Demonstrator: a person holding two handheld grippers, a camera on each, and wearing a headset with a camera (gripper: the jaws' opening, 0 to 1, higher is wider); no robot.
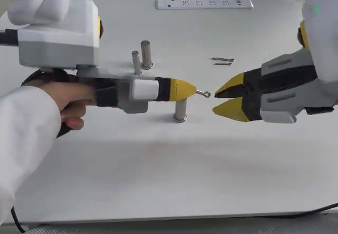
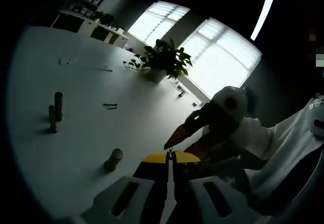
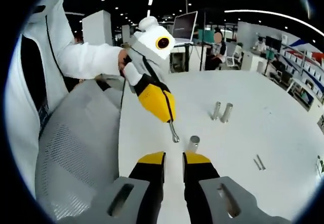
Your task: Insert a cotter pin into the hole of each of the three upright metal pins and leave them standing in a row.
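Clamped cotter pin (image 1: 203, 93), mid-air
Held level, the left gripper (image 1: 191, 90) pinches it; its loop sits just before the half-open right gripper (image 1: 224, 100).

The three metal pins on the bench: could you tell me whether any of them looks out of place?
Yes. The thicker pin and the thinner pin stand close together at the back, while the third pin stands alone nearer the person, so they form no row. All three are upright.
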